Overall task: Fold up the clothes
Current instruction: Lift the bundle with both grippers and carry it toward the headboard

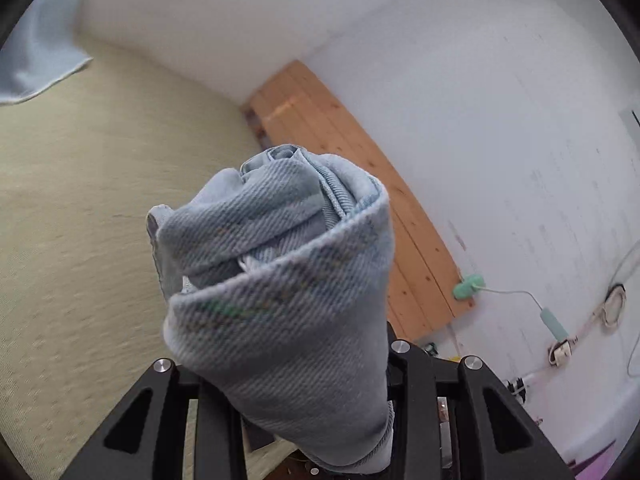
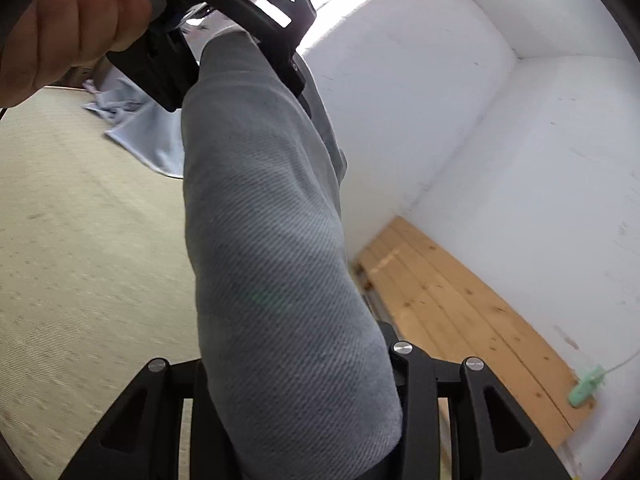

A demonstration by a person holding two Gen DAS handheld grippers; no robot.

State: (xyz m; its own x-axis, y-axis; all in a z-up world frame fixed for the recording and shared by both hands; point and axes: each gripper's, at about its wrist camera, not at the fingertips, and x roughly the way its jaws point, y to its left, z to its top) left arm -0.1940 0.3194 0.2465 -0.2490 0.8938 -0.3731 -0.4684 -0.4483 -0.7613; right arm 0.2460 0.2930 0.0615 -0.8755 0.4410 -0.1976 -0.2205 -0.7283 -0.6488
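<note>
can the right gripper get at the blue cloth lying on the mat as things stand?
Probably not. The right gripper is shut on the grey-blue garment, which the left gripper also clamps, and the blue cloth lies far across the mat.

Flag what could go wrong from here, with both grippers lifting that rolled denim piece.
1. The thick denim roll bulges past the left gripper, so it might slip or unroll.
2. Stretched between the left and the right gripper, it could tug free of one.
3. A second light-blue garment on the mat may get snagged.
</note>
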